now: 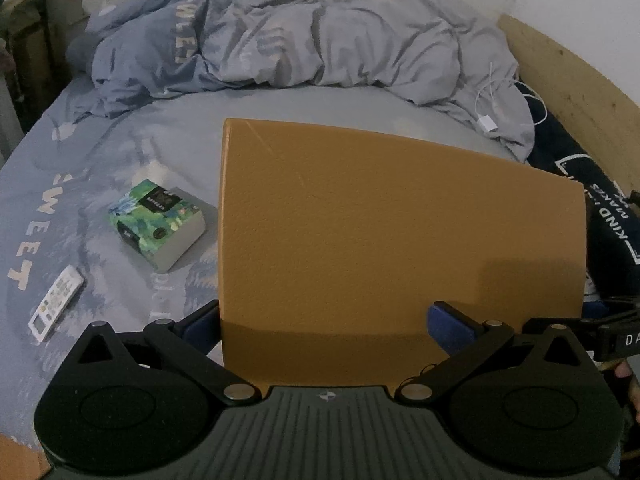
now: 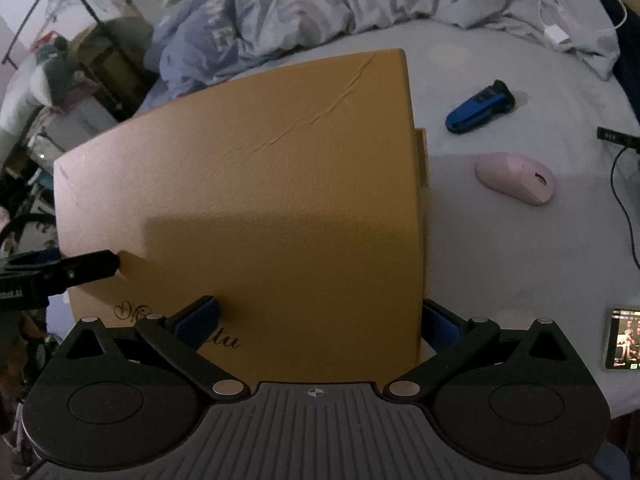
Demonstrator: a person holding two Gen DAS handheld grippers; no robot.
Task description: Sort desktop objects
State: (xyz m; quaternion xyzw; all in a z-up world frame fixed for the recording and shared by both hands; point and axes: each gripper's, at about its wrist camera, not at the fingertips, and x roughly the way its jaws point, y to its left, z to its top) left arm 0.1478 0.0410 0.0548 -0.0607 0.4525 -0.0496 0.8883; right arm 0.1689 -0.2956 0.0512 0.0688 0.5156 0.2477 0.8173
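A large tan box lid [image 1: 400, 232] fills the middle of both views, also in the right wrist view [image 2: 256, 200]. My left gripper [image 1: 328, 320] has one pad under the lid's left edge and one pad [image 1: 452, 324] on top; it grips the lid's edge. My right gripper [image 2: 316, 320] has a pad [image 2: 200, 316] on top and the other beyond the lid's right edge, gripping it too. On the bed lie a green book [image 1: 160, 224], a white remote [image 1: 56, 304], a pink mouse [image 2: 516, 178] and a blue-black shaver [image 2: 480, 108].
A crumpled grey-blue duvet [image 1: 304, 40] is piled at the back of the bed. A white charger and cable [image 1: 488, 120] lie on it. A phone with a lit screen [image 2: 624, 338] and a black cable [image 2: 624, 208] are at the right. A wooden headboard [image 1: 576, 92] runs along the right.
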